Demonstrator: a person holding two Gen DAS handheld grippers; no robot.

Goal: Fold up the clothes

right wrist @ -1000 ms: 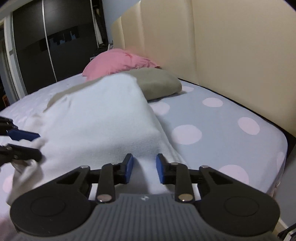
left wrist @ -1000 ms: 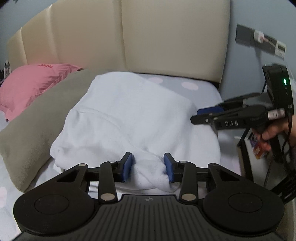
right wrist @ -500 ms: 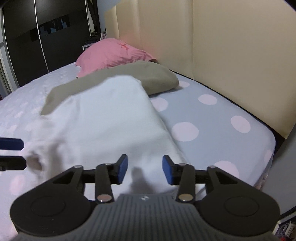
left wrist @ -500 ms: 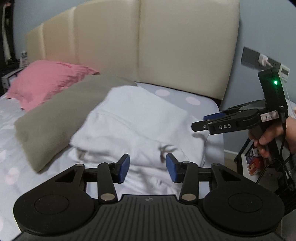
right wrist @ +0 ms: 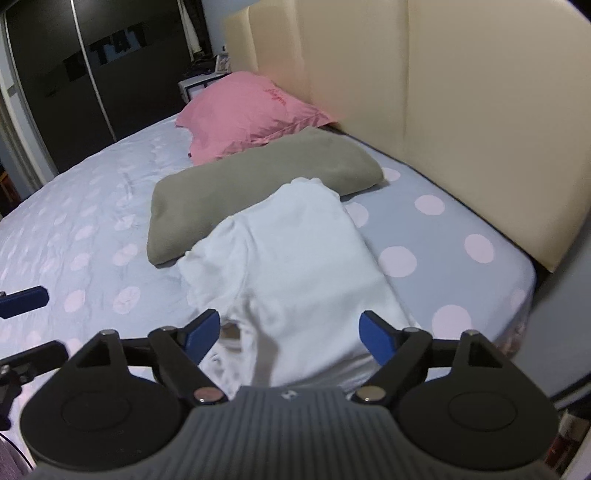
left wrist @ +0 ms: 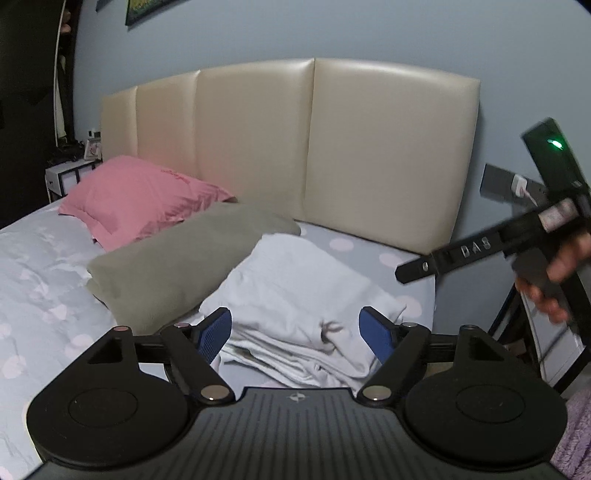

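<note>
A folded white cotton garment (left wrist: 295, 295) lies near the head corner of a bed covered by a pale blue sheet with large pink dots (right wrist: 424, 229). Its far edge rests against a flat olive-grey pillow (left wrist: 177, 269), and a pink pillow with creased fabric (left wrist: 140, 195) sits just beyond that, both close to a cream padded headboard of upright panels (left wrist: 332, 147). The garment's near edge shows several stacked layers with a small wrinkle.

The left gripper (left wrist: 299, 334), black with blue pads, hangs above the near edge of the garment with its jaws spread wide and nothing between them. The right gripper (right wrist: 291, 332) is likewise wide open and empty, held over the garment's near end; in the left wrist view its black body is seen to the right, off the mattress edge, held by a hand (left wrist: 561, 273).

Behind the headboard is a blue-grey wall (left wrist: 332, 33) with a grey socket plate and white plug (left wrist: 513, 182). Across the room stand dark sliding wardrobe doors (right wrist: 74, 81), and a small white bedside unit (left wrist: 70, 177) sits beside the pink pillow.
</note>
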